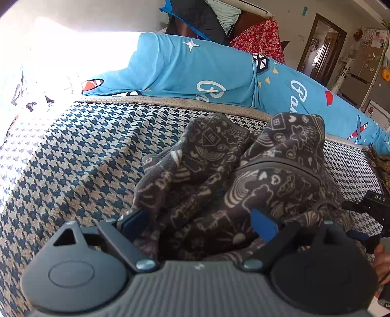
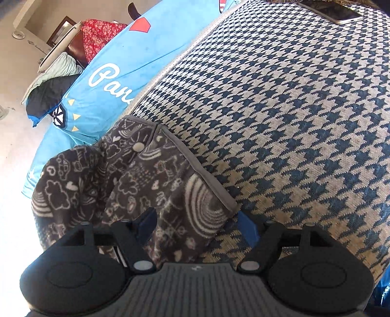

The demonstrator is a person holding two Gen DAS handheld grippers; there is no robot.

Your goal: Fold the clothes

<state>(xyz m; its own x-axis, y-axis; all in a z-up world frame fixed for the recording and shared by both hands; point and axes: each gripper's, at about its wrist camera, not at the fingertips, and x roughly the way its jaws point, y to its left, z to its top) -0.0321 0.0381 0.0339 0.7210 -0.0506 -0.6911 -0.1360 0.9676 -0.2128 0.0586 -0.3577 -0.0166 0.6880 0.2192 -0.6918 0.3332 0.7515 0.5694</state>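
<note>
A dark grey fleece garment (image 1: 231, 165) with white doodle print and grey trim lies crumpled on the houndstooth bedspread (image 1: 85, 151). My left gripper (image 1: 198, 225) is open wide, its fingers standing on either side of a bunched fold of the garment at its near edge. In the right wrist view the garment (image 2: 146, 170) fills the lower left, its trimmed hem running diagonally. My right gripper (image 2: 197, 225) is open over that hem corner: one finger is above the fleece, the blue pad (image 2: 247, 226) over bare bedspread (image 2: 292, 122). Part of the right gripper (image 1: 373, 202) and a hand (image 1: 382, 256) show at the right edge.
A bright blue quilt (image 1: 195, 70) with white lettering is heaped along the far side of the bed. Behind it hang a red floral cloth (image 1: 260, 36) and dark clothes. A phone (image 2: 338, 12) lies on the bedspread's far corner. A doorway and fridge (image 1: 365, 73) stand beyond.
</note>
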